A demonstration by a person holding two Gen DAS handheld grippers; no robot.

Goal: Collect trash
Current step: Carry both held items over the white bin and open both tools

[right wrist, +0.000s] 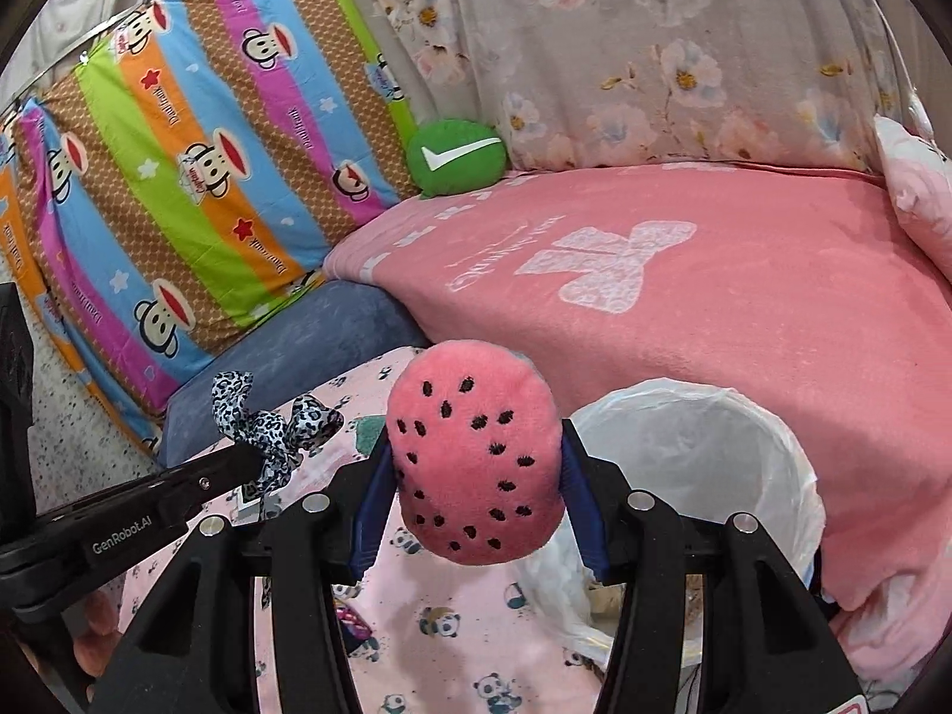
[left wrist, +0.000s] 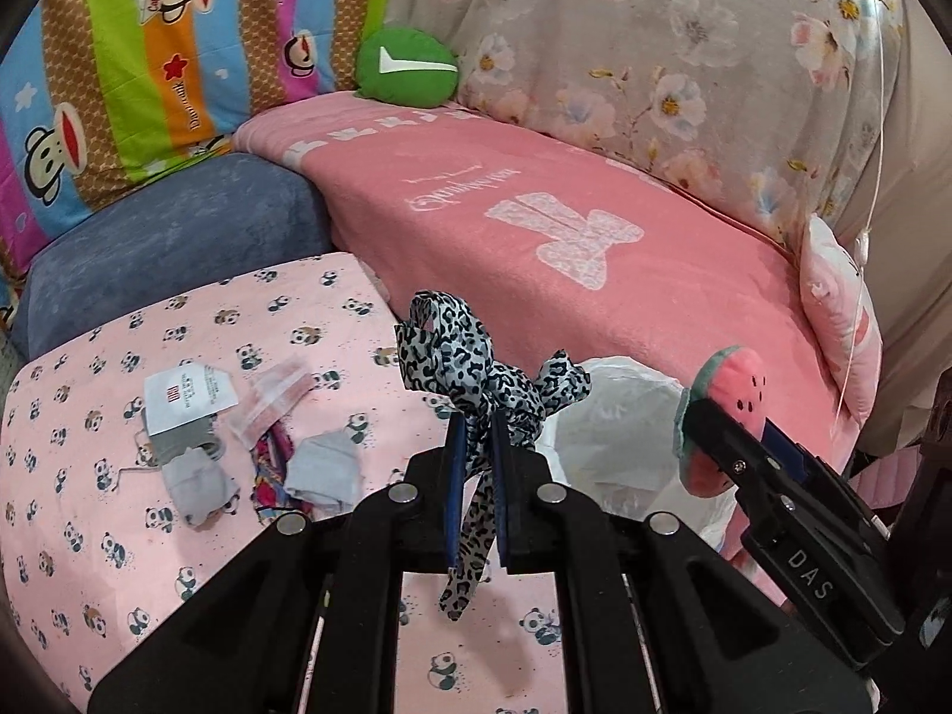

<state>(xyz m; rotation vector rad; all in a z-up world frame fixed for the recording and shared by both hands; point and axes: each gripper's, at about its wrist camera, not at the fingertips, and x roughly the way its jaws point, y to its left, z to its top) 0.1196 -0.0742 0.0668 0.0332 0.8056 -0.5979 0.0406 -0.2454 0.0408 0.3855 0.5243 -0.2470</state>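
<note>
My left gripper [left wrist: 478,434] is shut on a leopard-print fabric tie [left wrist: 470,357] and holds it up just left of the white-lined trash bin [left wrist: 619,416]. The tie also shows in the right wrist view [right wrist: 271,425]. My right gripper [right wrist: 476,458] is shut on a pink watermelon plush [right wrist: 476,452], held above the panda sheet left of the bin [right wrist: 708,446]. The plush also shows in the left wrist view [left wrist: 723,416]. Scraps lie on the panda sheet: a white paper tag [left wrist: 187,395], a clear wrapper [left wrist: 276,398] and grey cloth pieces [left wrist: 324,470].
A pink blanket [left wrist: 595,226] covers the bed behind the bin. A blue cushion [left wrist: 172,244], a green round pillow [left wrist: 407,65], a striped monkey-print sheet [left wrist: 149,59] and a floral cover [left wrist: 684,59] stand at the back. A pink pillow [left wrist: 839,309] lies at right.
</note>
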